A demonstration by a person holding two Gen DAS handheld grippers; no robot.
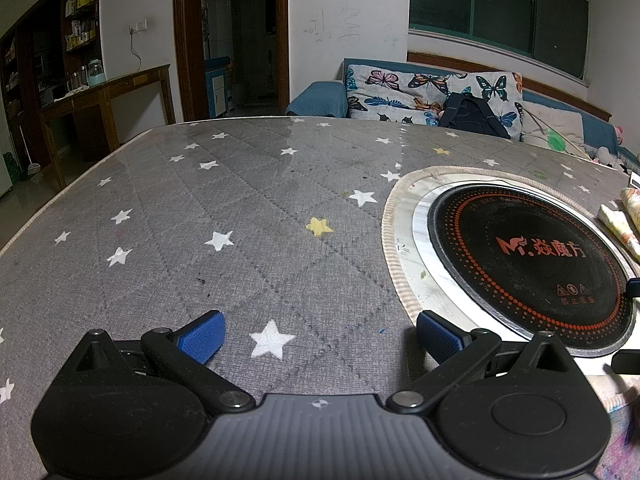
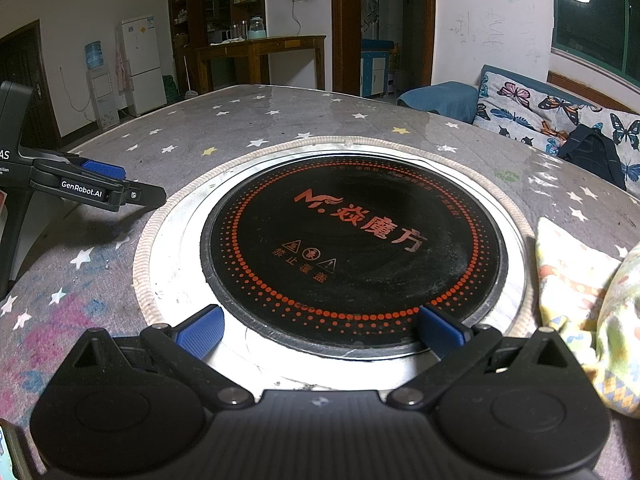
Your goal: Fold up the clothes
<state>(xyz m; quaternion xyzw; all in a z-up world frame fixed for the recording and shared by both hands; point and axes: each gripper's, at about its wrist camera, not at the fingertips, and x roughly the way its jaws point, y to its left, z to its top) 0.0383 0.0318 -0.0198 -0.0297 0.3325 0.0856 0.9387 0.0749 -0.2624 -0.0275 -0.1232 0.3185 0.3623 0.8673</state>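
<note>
1. The left gripper [image 1: 318,338] has its two blue-padded jaws spread wide apart with nothing between them. It hovers low over a grey quilted table cover [image 1: 224,216] printed with white and yellow stars; one white star [image 1: 272,339] lies in the gap between the jaws.

2. The right gripper [image 2: 320,330] likewise has its jaws wide apart and empty. They frame the near edge of a round black induction hob [image 2: 354,256] set into the table, ringed with orange dots and marked with orange Chinese lettering.

3. A silver metal ring and a beige braided border [image 2: 140,240] surround the hob, and the grey cover lies around that border.

4. The clothes to be folded, a pale yellow patterned garment [image 2: 592,300], lie crumpled on the table just right of the hob and right of the right gripper. Neither gripper touches the garment. In the left wrist view only its edge [image 1: 624,224] shows at the far right.

5. In the right wrist view the left gripper appears at the left edge, over the table beside the hob.

6. Beyond the table stand a sofa with a butterfly-print cover [image 1: 432,92], a wooden side table [image 2: 260,50] and a white fridge [image 2: 140,64].
</note>
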